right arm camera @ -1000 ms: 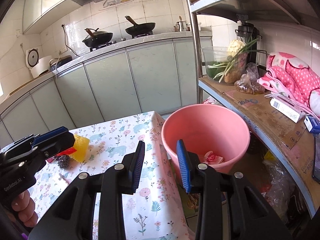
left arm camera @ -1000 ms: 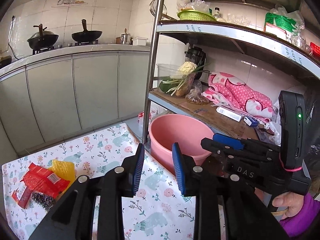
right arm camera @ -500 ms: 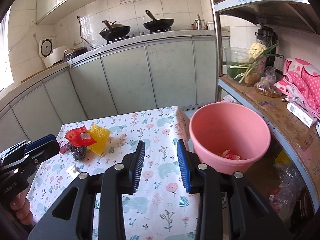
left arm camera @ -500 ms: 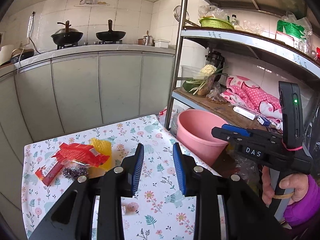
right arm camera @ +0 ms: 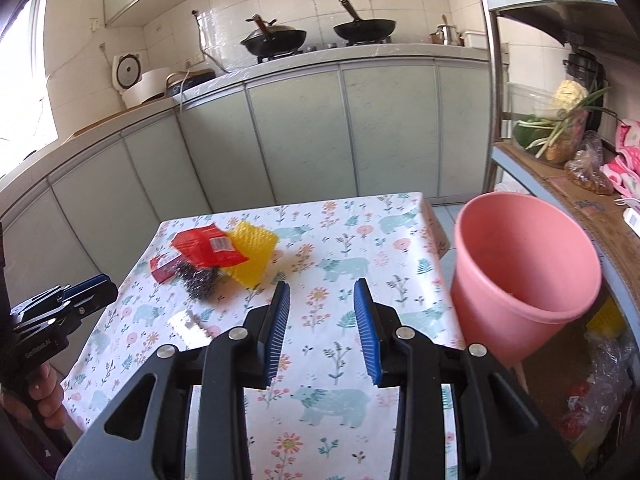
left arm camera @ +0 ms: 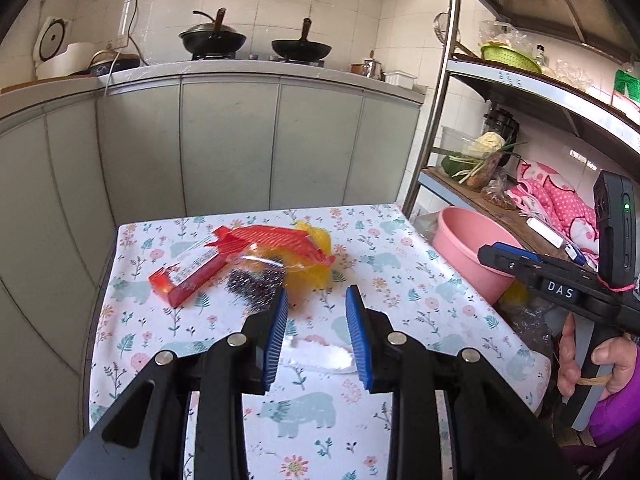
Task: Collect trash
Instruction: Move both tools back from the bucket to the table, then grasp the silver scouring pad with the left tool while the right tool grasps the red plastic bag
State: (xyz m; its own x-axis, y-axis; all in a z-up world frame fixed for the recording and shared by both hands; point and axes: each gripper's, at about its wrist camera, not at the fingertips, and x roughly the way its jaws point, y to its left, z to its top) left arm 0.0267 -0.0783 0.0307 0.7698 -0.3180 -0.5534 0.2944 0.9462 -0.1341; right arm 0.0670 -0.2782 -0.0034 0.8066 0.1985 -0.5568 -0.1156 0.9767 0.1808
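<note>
Two empty grippers above the flowered surface with trash

The left gripper (left arm camera: 316,320) and the right gripper (right arm camera: 322,316) both stand spread, with nothing between the jaws. On the surface (right arm camera: 352,240), at centre left of the frame, lie a red wrapper (right arm camera: 208,250), a yellow sponge (right arm camera: 254,254) and a steel scourer (right arm camera: 200,278), all touching. A pink bucket (right arm camera: 524,280) stands at the right, beside the surface
</note>
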